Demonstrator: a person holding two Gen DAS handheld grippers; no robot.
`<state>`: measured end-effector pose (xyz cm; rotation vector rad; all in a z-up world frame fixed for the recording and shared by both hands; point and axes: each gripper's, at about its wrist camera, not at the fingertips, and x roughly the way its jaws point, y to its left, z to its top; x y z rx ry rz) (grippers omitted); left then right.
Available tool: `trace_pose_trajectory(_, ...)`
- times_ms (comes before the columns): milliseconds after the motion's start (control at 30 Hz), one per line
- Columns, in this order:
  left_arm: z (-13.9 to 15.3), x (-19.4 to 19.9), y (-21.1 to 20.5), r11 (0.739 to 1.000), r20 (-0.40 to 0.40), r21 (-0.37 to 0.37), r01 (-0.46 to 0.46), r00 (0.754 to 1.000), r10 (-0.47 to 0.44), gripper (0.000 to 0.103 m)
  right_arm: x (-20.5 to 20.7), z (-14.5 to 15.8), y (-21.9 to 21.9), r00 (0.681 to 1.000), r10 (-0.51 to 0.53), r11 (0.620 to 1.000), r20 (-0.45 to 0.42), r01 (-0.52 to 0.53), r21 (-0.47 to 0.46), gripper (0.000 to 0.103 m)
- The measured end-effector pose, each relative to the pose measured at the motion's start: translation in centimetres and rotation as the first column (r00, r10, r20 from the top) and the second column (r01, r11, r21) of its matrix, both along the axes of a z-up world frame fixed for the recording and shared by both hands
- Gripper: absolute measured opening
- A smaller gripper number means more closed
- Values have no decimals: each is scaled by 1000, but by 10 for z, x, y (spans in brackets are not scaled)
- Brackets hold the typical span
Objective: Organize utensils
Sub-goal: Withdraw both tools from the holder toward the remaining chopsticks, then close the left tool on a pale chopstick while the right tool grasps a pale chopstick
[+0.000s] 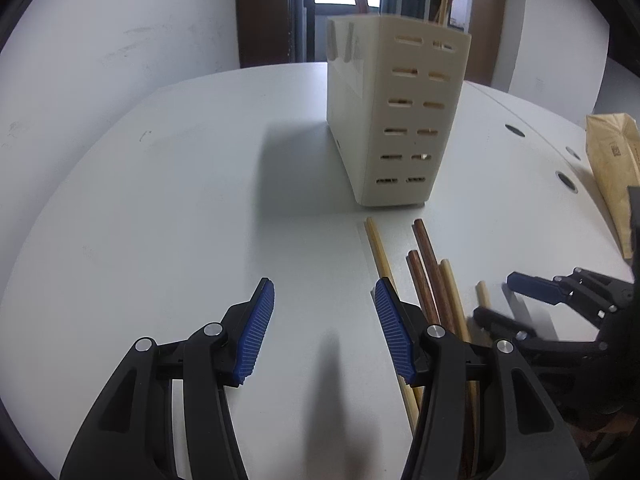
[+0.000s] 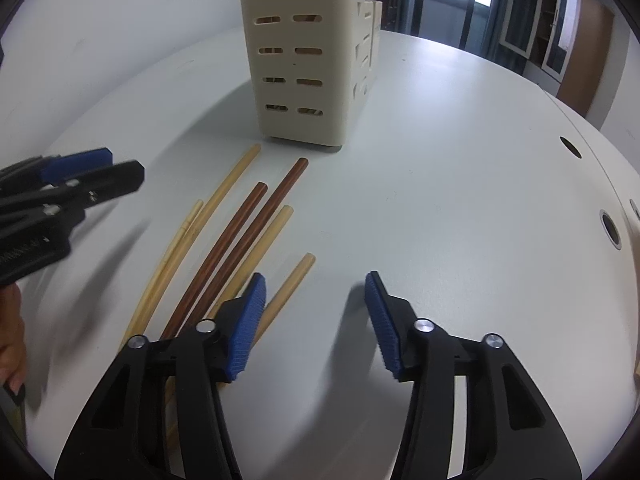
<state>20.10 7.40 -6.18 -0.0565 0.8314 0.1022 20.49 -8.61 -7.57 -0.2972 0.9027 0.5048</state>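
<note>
Item: loose chopsticks (image 2: pixel 240 236) on counter (image 2: pixel 440 200) before slotted holder (image 2: pixel 304 52). Right gripper (image 2: pixel 316 320) and left gripper (image 1: pixel 324 328): jaws parted, empty. Advised: straddle one stick squarely, then close.

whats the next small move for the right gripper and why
Probably shift the right gripper a little left so the nearest pale chopstick sits between its pads. Its jaws are open and hold nothing, and that stick lies just beside its left pad, with the cream holder waiting behind.
</note>
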Motion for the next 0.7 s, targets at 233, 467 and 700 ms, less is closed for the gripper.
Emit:
trace_pose_trajectory(233, -20, 15, -11, 1000, -72, 0, 31, 997, -31, 53, -2, 1, 0, 1000, 30, 1000, 0, -30, 2, 28)
trace_pose_trajectory(467, -29, 23, -15, 999, -98, 11, 32, 995, -31, 53, 4, 2, -4, 999, 40, 999, -11, -40, 14, 16)
trace_pose_trajectory(700, -33, 25, -21, 999, -113, 15, 46, 993, -44, 52, 12, 2, -7, 999, 43, 999, -17, -43, 11, 12)
